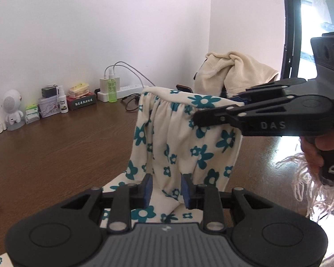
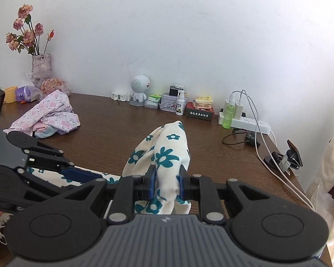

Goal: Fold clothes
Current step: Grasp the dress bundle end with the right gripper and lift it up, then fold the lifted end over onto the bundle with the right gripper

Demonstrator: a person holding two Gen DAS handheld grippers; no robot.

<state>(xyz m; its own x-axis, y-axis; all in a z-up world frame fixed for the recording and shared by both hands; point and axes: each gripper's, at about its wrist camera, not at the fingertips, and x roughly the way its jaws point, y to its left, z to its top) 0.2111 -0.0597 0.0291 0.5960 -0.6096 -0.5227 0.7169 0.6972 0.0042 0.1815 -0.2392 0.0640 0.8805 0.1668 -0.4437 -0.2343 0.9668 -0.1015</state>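
Note:
A cream garment with teal flowers hangs lifted above the brown table; its gathered waistband is at the top. My right gripper is shut on the garment and holds it up; in the left wrist view the right gripper comes in from the right, clamped at the waistband. My left gripper has its blue pads on either side of a hanging fold of the garment, with a gap showing beside the cloth. In the right wrist view the left gripper lies at the lower left over the cloth.
Along the wall stand a white robot figure, boxes, bottles and a power strip with cables. A pile of pink floral clothes lies at left, a vase of dried roses behind it. A cream blanket drapes a chair.

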